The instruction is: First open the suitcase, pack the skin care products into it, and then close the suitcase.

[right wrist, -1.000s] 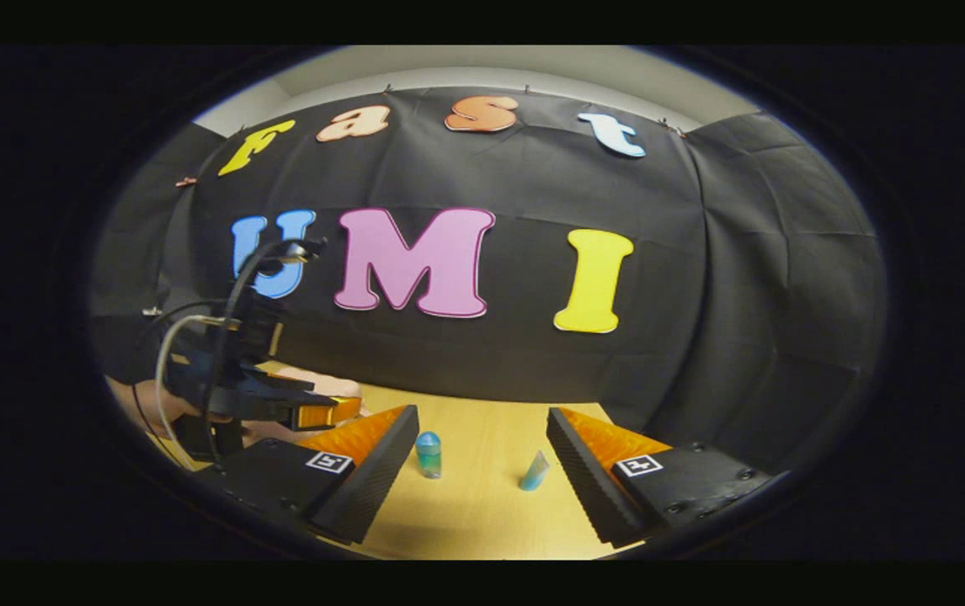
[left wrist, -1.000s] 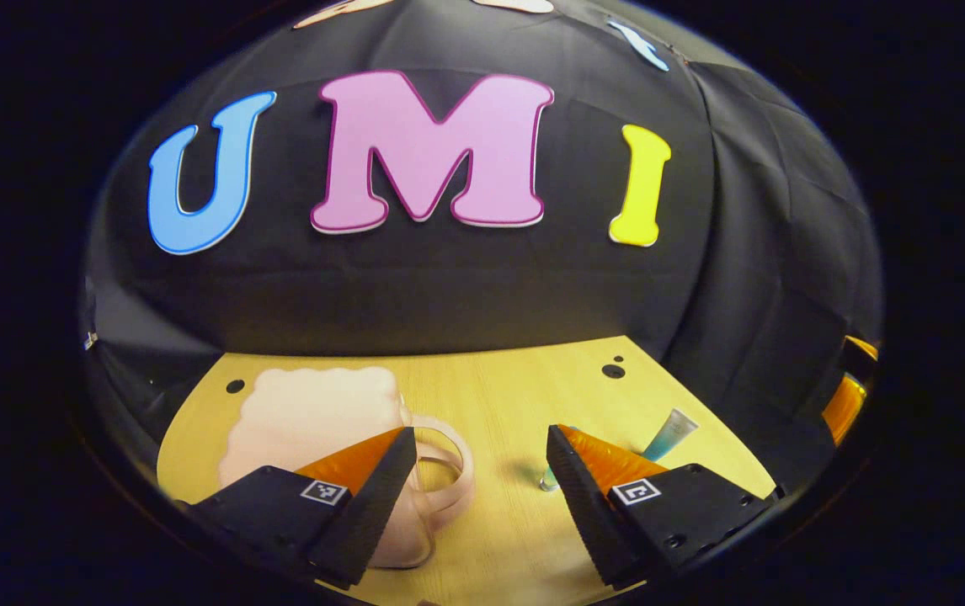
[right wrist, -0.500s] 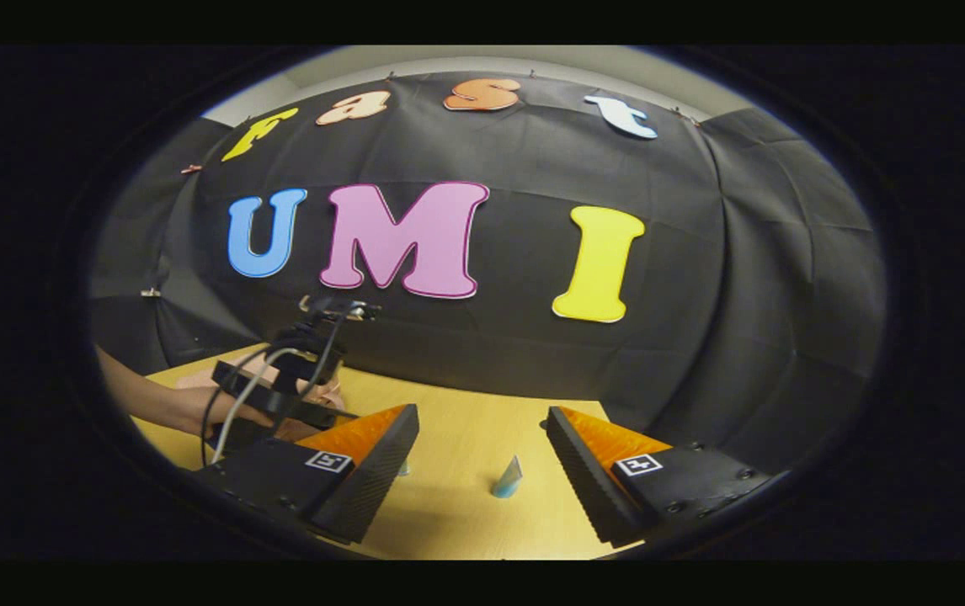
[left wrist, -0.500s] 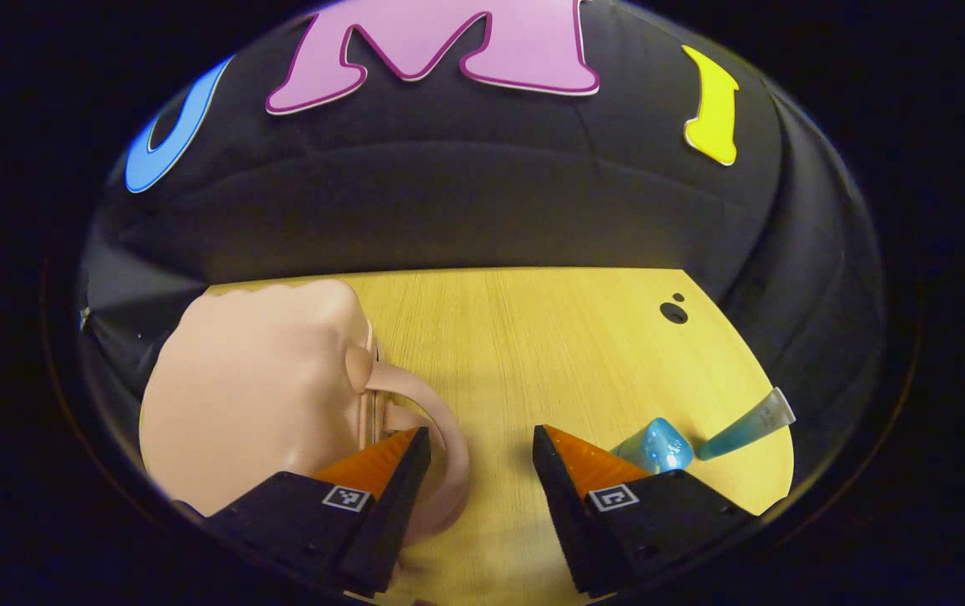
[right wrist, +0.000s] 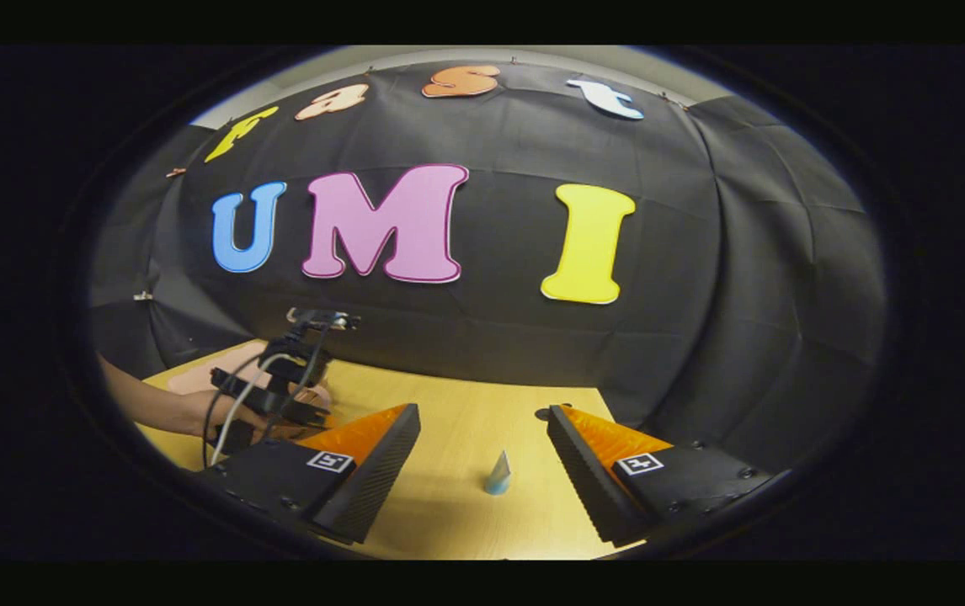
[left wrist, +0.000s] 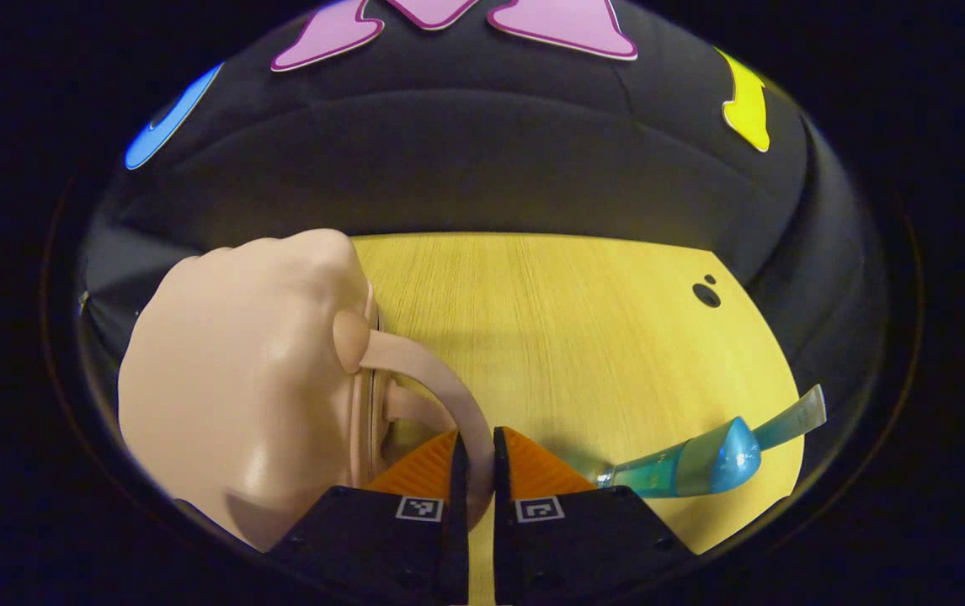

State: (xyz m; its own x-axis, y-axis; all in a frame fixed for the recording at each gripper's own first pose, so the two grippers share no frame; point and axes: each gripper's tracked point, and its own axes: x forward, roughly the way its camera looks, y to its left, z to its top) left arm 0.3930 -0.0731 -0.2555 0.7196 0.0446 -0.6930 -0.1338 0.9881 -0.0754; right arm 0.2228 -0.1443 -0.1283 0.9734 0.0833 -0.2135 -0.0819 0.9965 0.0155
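Suitcase (left wrist: pixel 238 387): small, pale pink, closed; lies on the tabletop (left wrist: pixel 567 320) at the left of the left gripper view, just ahead of my left fingers.
Handle (left wrist: pixel 440 391): thin pink loop arching off the suitcase's right edge; its lower end runs down between my left fingers.
Left gripper (left wrist: pixel 476 459): fingers clenched on the handle, one to each side of the loop; I judge this the grasp for opening.
Key relation: suitcase body sits left of the grasp, handle loop curving up and away from the fingers; my left hand is much the nearer, so I judge the lift falls to it.
Skin care tube (left wrist: pixel 701 454): blue-green, lying flat just right of the left fingers, long axis roughly left to right, flat crimped end pointing right.
Second tube (right wrist: pixel 498 475): small, blue, upright on the tabletop between my right fingers, farther off.
Right gripper (right wrist: pixel 482 454): fingers spread wide, grasping nothing, above the tabletop.
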